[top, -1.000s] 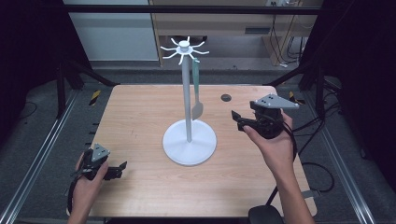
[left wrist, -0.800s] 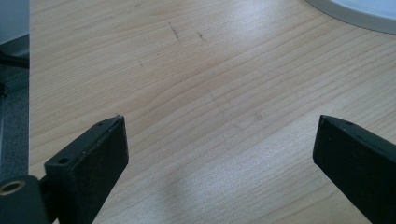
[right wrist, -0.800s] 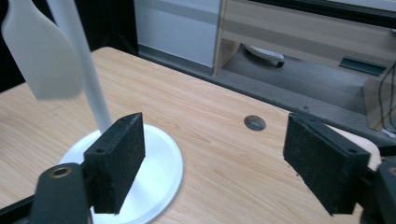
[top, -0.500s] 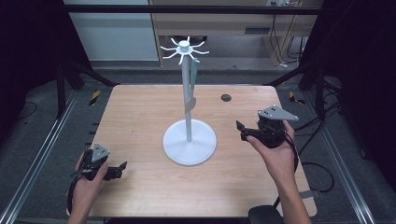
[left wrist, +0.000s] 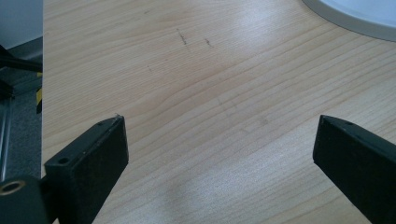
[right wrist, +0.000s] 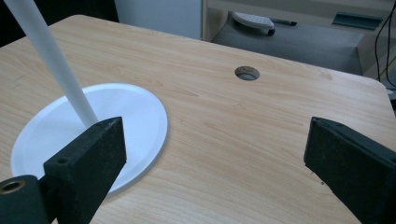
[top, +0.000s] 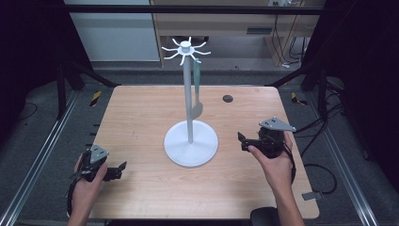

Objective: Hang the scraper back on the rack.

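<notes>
1. The right gripper is held low over the table, its jaws wide apart with nothing between them; they have just been opening.
2. The white stand is the nearest thing to those jaws. In the high view its round base lies just beyond their tips, apart from them, not touching.
3. In the right gripper view the stand's base sits ahead of the left-hand jaw and partly behind it, while the pole rises slanting above that jaw. The gap between the jaws looks onto bare table, with a small round hole farther ahead.
4. A grey-green spoon-like utensil hangs from a hook at the top of the stand, well above both grippers.
5. The left gripper rests near the table's near left corner, jaws spread open and empty. In its own view the edge of the stand's base lies far ahead, beyond the right-hand jaw.
</notes>
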The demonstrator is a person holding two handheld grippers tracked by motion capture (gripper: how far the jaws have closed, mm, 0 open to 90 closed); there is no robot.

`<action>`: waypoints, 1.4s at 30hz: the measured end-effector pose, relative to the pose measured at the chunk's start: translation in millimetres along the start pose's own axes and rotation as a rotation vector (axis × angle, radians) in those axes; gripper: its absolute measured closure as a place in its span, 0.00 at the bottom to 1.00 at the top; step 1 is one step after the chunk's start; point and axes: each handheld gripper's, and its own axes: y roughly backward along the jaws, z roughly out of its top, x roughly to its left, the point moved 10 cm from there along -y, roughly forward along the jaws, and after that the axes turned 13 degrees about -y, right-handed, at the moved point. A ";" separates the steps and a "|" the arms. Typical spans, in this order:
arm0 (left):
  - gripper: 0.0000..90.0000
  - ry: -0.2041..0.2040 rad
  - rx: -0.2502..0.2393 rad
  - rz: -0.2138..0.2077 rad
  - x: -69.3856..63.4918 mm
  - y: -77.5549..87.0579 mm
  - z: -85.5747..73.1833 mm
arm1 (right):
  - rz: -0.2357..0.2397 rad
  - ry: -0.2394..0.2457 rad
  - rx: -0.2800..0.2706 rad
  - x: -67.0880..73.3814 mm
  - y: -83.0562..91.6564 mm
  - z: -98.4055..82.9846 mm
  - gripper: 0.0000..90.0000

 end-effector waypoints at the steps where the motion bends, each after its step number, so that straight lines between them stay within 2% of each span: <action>1: 0.03 -0.001 0.001 -0.001 0.3 0.0 -0.3 | -0.004 -0.007 0.003 -0.7 -1.8 -2.8 0.07; 2: 0.03 -0.001 0.002 -0.001 0.4 0.1 -0.4 | -0.025 0.000 0.007 -2.5 -4.6 -6.4 0.07; 5: 0.03 0.002 -0.001 -0.001 0.0 0.3 0.0 | -0.037 -0.004 0.035 -3.5 -10.2 -15.8 0.08; 9: 0.03 -0.003 0.002 -0.002 -0.7 -0.2 -0.1 | -0.016 -0.001 0.068 -1.4 -17.0 -28.6 0.08; 17: 0.03 -0.001 0.002 -0.004 -0.3 -0.3 -0.2 | -0.011 0.013 0.152 -1.9 -30.1 -53.3 0.08; 22: 0.03 -0.004 0.002 -0.009 -1.9 -1.1 0.3 | -0.009 -0.006 0.188 -4.3 -39.2 -64.5 0.09; 25: 0.03 -0.007 -0.003 -0.007 -2.2 -1.1 1.6 | -0.007 -0.035 0.225 -6.8 -46.0 -70.8 0.11; 27: 0.03 -0.012 -0.009 -0.008 -3.6 -1.0 3.5 | -0.025 -0.057 0.244 -10.0 -50.5 -74.3 0.14; 32: 0.03 -0.016 0.001 -0.017 -5.2 -3.2 2.8 | -0.016 -0.088 0.262 -13.7 -57.1 -83.5 0.15; 35: 0.03 -0.014 0.003 -0.014 -4.5 -3.9 2.9 | -0.029 -0.061 0.264 -17.5 -58.5 -91.2 0.15; 37: 0.03 -0.014 0.006 -0.016 -4.5 -5.0 2.7 | -0.027 -0.068 0.275 -18.3 -58.3 -97.5 0.15; 39: 0.03 -0.018 0.012 -0.013 -4.4 -6.6 2.2 | -0.046 -0.046 0.276 -20.6 -57.8 -101.6 0.15; 42: 0.03 -0.016 0.012 -0.015 -5.2 -7.6 2.6 | -0.045 -0.033 0.251 -18.1 -56.6 -99.3 0.15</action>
